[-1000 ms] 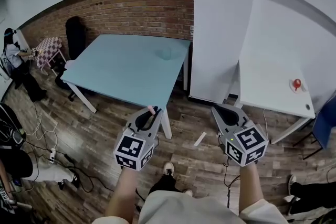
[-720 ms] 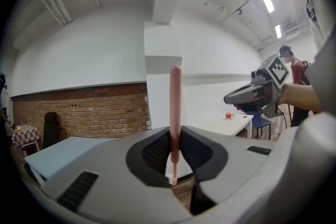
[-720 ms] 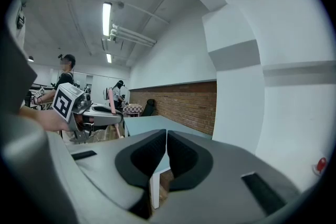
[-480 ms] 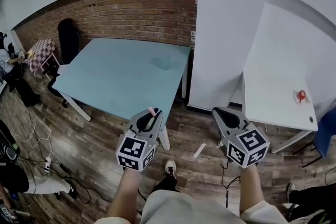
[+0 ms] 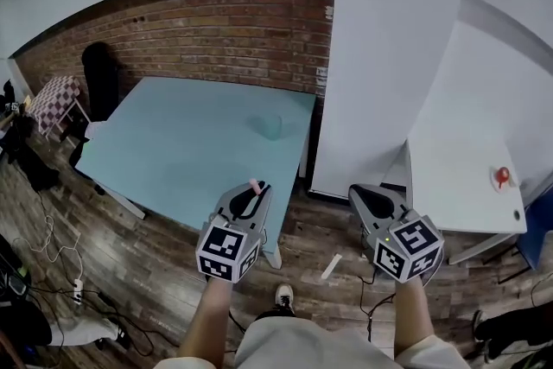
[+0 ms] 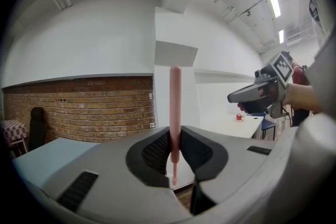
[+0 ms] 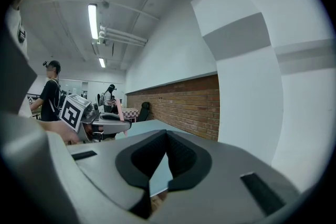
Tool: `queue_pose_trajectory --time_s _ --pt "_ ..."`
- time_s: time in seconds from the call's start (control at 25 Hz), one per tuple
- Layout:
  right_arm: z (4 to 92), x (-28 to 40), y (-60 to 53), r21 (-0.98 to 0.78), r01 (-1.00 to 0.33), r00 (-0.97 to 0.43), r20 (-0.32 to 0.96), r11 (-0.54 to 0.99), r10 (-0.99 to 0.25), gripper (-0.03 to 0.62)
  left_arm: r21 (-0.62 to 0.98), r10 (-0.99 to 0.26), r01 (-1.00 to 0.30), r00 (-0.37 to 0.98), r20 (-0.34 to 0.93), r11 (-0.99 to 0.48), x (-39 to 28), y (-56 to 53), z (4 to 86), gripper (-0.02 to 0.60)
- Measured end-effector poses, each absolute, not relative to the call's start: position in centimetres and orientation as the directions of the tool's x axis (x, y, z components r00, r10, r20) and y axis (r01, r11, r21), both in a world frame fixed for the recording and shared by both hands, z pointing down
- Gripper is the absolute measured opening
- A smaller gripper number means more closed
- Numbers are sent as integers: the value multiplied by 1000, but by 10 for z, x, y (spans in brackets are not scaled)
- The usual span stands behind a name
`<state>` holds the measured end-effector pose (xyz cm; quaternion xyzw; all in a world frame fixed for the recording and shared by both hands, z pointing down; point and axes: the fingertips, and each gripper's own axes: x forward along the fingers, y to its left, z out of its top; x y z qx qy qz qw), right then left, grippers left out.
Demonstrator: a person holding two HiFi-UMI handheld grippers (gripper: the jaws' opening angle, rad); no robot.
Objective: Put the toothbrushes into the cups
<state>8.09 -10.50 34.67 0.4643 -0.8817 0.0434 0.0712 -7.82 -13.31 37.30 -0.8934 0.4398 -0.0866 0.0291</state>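
Clamping a pink toothbrush upright, the left tongs hang well short of the cup on the desk. The right tongs, pressed together and empty, hang short and right of the cup.

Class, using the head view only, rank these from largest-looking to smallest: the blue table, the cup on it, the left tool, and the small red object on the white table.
1. blue table
2. left tool, though nearness to the camera inflates it
3. cup
4. red object
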Motion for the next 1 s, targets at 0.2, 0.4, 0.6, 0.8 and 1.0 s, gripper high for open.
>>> queue_pose_trajectory --time_s 0.2,0.4,0.6,0.8,1.0 --pt "352 72 -152 -12 -820 -563 190 572 -804 9 -122 -785 -776 604 137 -619 -83 -181 375 49" --pt "356 59 -195 -13 -813 -572 205 582 -794 9 -113 -778 -771 610 147 -626 -91 -227 380 49" --pt "359 53 -233 -10 -829 -549 208 559 -810 10 -109 -772 -766 618 149 -634 -96 -269 382 49" --pt "363 58 -267 -25 -858 -505 218 513 -835 11 -99 -764 -759 626 157 -643 -97 -303 386 49" --pt "371 58 -292 -35 -847 -522 247 531 -817 9 -82 -760 -760 628 167 -645 -90 -334 393 49"
